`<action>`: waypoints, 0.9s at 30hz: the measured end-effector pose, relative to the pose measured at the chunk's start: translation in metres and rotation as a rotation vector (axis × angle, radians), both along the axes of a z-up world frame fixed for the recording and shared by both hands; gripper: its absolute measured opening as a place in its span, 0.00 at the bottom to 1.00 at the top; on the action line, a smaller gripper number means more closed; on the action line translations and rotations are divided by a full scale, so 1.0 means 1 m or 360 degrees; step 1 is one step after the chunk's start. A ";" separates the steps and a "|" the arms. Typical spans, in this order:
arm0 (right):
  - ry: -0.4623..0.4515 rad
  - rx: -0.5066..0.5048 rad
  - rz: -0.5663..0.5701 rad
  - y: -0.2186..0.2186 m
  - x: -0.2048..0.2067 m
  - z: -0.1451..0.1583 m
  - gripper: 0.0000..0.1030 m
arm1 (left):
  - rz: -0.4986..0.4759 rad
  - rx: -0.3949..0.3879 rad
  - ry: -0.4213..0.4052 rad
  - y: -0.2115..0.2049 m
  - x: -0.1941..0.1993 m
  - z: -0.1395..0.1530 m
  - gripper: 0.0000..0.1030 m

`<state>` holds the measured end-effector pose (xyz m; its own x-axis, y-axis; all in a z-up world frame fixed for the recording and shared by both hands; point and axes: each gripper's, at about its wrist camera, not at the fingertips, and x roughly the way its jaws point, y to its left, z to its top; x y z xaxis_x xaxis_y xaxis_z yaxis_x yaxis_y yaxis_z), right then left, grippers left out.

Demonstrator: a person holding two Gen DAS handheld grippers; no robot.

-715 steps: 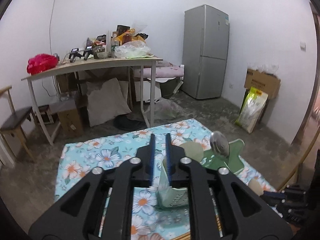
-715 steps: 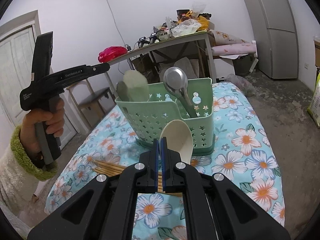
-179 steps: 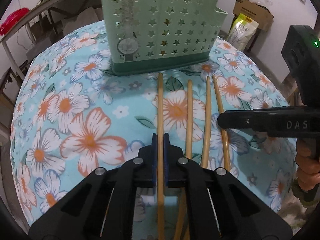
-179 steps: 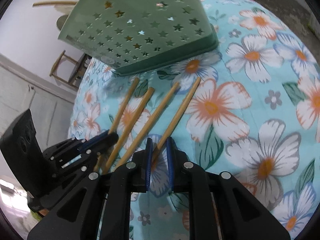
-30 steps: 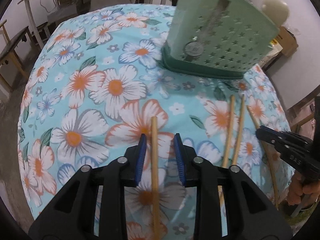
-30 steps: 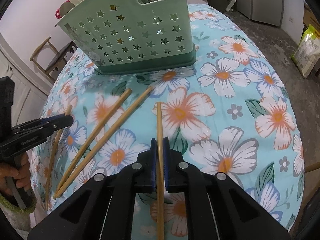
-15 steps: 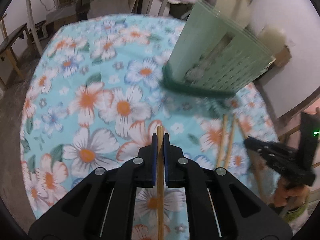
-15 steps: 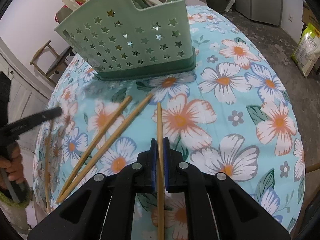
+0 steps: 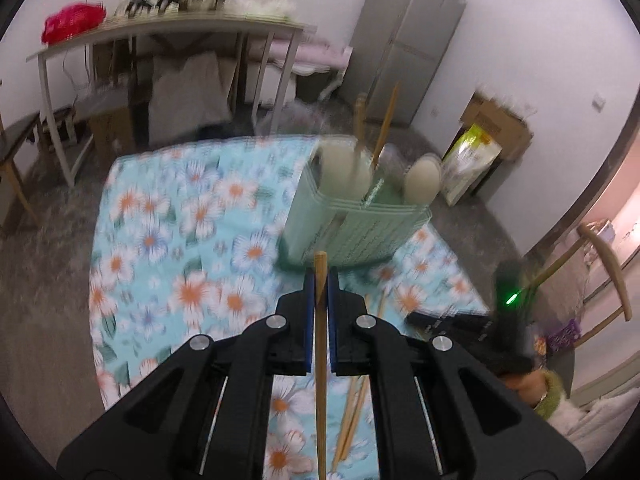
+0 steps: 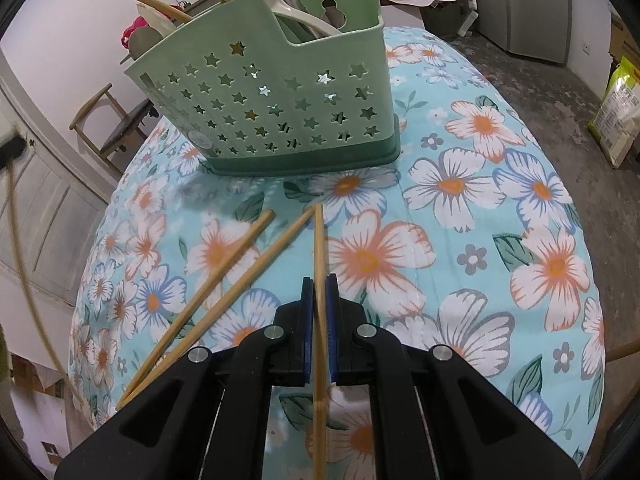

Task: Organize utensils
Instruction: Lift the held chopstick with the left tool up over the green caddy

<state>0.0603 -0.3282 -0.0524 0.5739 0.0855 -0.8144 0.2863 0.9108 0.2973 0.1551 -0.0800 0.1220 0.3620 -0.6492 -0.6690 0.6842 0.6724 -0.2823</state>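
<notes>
Each claw, left (image 9: 319, 294) and right (image 10: 319, 300), clamps a chopstick (image 9: 320, 320); tilt the tips down before steering toward the caddy (image 10: 280, 120) (upper centre, already crowded), avoiding its rim.

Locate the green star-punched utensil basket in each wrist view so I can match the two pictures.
Left wrist view: the green basket sits right of centre, blurred, just beyond the tip of the chopstick in the left tool.
Right wrist view: the basket fills the upper centre, sharp, its star holes facing the camera.
Shared landmark: the floral tablecloth it stands on; the grey fridge also shows in both.
</notes>
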 end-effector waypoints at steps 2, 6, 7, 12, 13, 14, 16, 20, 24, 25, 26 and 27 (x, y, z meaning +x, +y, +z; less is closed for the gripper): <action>-0.0001 0.0005 -0.0003 -0.001 -0.001 0.000 0.06 | -0.0008 -0.0098 -0.0039 0.000 0.000 0.021 0.04; -0.0001 0.0015 -0.0012 -0.004 -0.003 -0.001 0.06 | -0.0029 -0.0292 -0.0128 -0.008 0.000 0.059 0.04; 0.0000 0.0018 -0.0014 -0.005 -0.003 -0.001 0.06 | -0.0033 -0.0333 -0.0152 -0.011 0.001 0.066 0.04; 0.0002 0.0029 -0.0023 -0.007 -0.003 -0.002 0.06 | -0.0040 -0.0555 -0.0346 -0.030 0.000 0.107 0.04; 0.0003 0.0032 -0.0024 -0.007 -0.003 -0.003 0.06 | -0.0028 -0.0602 -0.0399 -0.035 0.001 0.115 0.04; 0.0006 0.0035 -0.0024 -0.007 -0.002 -0.003 0.06 | -0.0022 -0.0637 -0.0430 -0.040 0.003 0.119 0.04; 0.0010 0.0039 -0.0022 -0.008 -0.002 -0.004 0.06 | 0.0009 -0.0697 -0.0496 -0.051 0.008 0.126 0.04; 0.0013 0.0045 -0.0029 -0.009 -0.002 -0.005 0.06 | 0.0098 -0.0741 -0.0652 -0.073 0.016 0.129 0.04; 0.0016 0.0054 -0.0043 -0.013 -0.003 -0.006 0.06 | 0.0168 -0.0754 -0.0706 -0.089 0.028 0.121 0.04; 0.0018 0.0058 -0.0046 -0.014 -0.003 -0.006 0.06 | 0.0182 -0.0754 -0.0700 -0.094 0.032 0.118 0.04; 0.0019 0.0061 -0.0047 -0.015 -0.003 -0.007 0.06 | 0.0187 -0.0760 -0.0682 -0.098 0.037 0.114 0.04; 0.0019 0.0064 -0.0048 -0.015 -0.003 -0.007 0.06 | 0.0196 -0.0760 -0.0670 -0.103 0.041 0.110 0.04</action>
<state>0.0570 -0.3434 -0.0594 0.5669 0.1008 -0.8176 0.3175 0.8891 0.3298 0.1957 -0.1828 0.2320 0.6210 -0.7772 -0.1012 0.7276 0.6197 -0.2941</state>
